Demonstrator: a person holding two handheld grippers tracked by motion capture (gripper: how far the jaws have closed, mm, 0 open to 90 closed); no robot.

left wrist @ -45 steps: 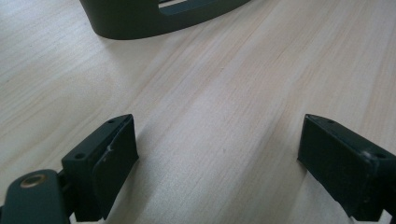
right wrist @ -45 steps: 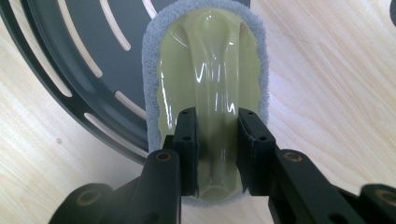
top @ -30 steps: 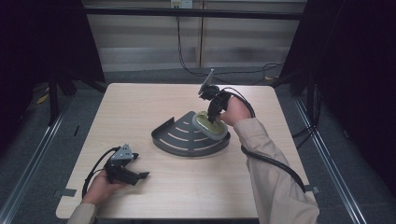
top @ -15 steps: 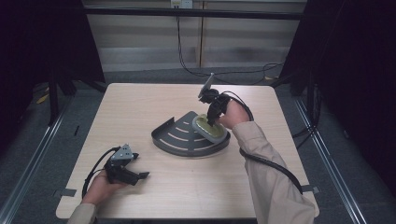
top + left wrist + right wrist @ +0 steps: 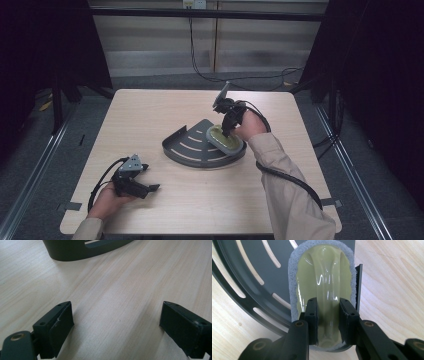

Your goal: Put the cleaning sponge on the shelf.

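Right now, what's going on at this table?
A person works with a gripper in each hand. The right gripper is shut on the raised ridge of a pale green scrubbing sponge, which lies at the straight edge of a dark slotted quarter-round tray. The left gripper rests open above the wooden table, near the tray, holding nothing.

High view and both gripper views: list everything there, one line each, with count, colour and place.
Table: one, light wood, centre of the room.
Rack: one, dark grey, quarter-round with slots, on the middle of the table.
Scrubber: one, yellow-green handle ridge on a grey-white pad, lying on the rack's right part.
Cables: several, black, on the floor beyond the table.
Left gripper: one, black, open, low over the table's near left.
Right gripper: one, black, shut on the scrubber's ridge.
Sleeve: one, tan, on the right arm.
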